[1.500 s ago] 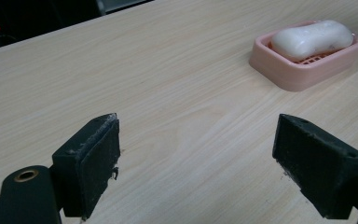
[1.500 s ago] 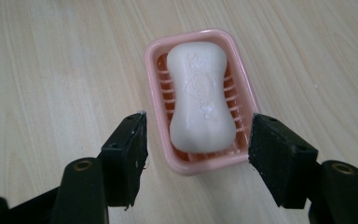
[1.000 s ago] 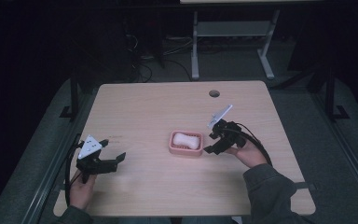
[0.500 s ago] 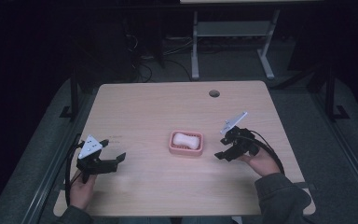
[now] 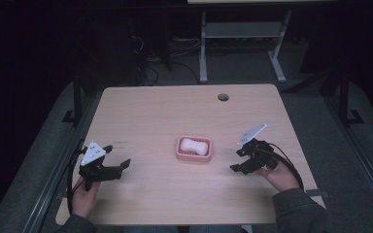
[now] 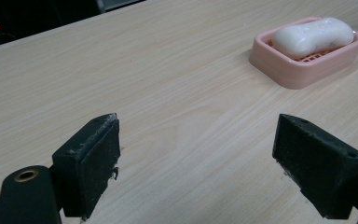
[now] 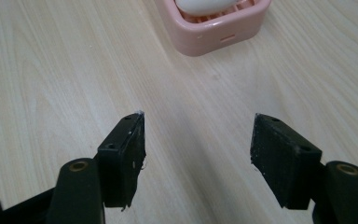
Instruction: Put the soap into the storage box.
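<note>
A pink soap dish (image 5: pixel 178 151) sits near the middle of the wooden table (image 5: pixel 165 111), with a white bar of soap (image 5: pixel 194 145) lying in it. My left gripper (image 5: pixel 119 162) rests low at the table's front left, open and empty, well apart from the dish. My right gripper (image 5: pixel 237 160) is at the front right, open and empty, a short way right of the dish. From the left gripper view the dish (image 6: pixel 307 70) and soap (image 6: pixel 313 36) lie at the upper right beyond open jaws. In the right gripper view the dish (image 7: pixel 214 32) is at the top, ahead of the jaws.
A round cable hole (image 5: pixel 223 97) lies near the table's far edge. Beyond the table stands a metal desk frame (image 5: pixel 238 43) on a dark floor with cables. Bare tabletop surrounds the dish on all sides.
My right gripper has drawn back from the dish, moving right and toward the table's front edge, and stays open. The left gripper has not moved.
</note>
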The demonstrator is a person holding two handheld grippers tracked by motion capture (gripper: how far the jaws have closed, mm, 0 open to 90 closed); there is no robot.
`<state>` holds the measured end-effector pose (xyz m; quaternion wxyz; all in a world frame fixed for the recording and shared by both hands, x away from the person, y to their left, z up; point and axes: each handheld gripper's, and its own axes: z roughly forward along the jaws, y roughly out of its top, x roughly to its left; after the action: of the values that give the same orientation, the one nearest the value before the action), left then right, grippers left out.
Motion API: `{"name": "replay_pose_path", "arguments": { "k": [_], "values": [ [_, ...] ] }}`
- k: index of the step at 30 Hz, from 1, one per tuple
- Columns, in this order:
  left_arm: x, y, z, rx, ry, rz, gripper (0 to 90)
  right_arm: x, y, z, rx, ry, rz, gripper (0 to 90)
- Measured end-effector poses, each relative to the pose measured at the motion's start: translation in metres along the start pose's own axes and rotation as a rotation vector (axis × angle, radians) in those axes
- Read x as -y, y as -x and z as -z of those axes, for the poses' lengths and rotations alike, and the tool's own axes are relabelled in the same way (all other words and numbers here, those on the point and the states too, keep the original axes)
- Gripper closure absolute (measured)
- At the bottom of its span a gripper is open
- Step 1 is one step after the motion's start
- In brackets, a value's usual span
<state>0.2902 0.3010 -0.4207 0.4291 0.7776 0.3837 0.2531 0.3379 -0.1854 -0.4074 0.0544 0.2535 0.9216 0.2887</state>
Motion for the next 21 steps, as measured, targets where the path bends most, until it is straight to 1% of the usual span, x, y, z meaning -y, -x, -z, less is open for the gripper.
{"name": "replay_pose_path", "arguments": {
  "k": [2,4,6,7,9,11,15,16,17,21],
  "values": [
    [0.0,0.0,-0.001,0.001,0.0,0.005,14.3,0.004,-0.001,0.002,0.002,0.004,-0.005,34.6],
    [0.0,0.0,-0.001,0.003,-0.001,0.001,14.3,0.008,-0.003,0.005,0.003,0.01,-0.018,34.5],
    [0.0,0.0,-0.001,0.003,0.0,0.0,14.3,0.01,-0.003,0.005,0.005,0.012,-0.014,34.4],
    [0.0,0.0,-0.001,0.002,0.0,-0.001,14.3,0.013,-0.004,0.006,0.005,0.013,-0.03,33.8],
    [0.0,0.0,-0.001,0.001,-0.005,-0.004,14.3,0.015,-0.004,0.006,0.003,0.01,-0.032,33.5],
    [0.0,0.0,-0.001,0.0,0.0,0.004,14.3,0.02,-0.005,0.005,0.007,0.002,-0.031,33.3],
    [0.0,0.0,-0.001,0.001,-0.002,0.001,14.3,0.028,-0.008,0.004,0.006,-0.004,-0.04,33.2],
    [0.0,0.0,-0.001,0.001,-0.002,0.001,14.3,0.028,-0.008,0.004,0.006,-0.004,-0.04,33.2],
    [0.001,0.0,-0.001,0.001,-0.004,-0.006,14.3,0.032,-0.009,0.005,0.002,0.001,-0.048,33.2],
    [0.001,0.001,-0.002,0.002,-0.003,-0.002,14.3,0.038,-0.012,0.006,0.007,0.004,-0.05,33.2]
  ]
}}
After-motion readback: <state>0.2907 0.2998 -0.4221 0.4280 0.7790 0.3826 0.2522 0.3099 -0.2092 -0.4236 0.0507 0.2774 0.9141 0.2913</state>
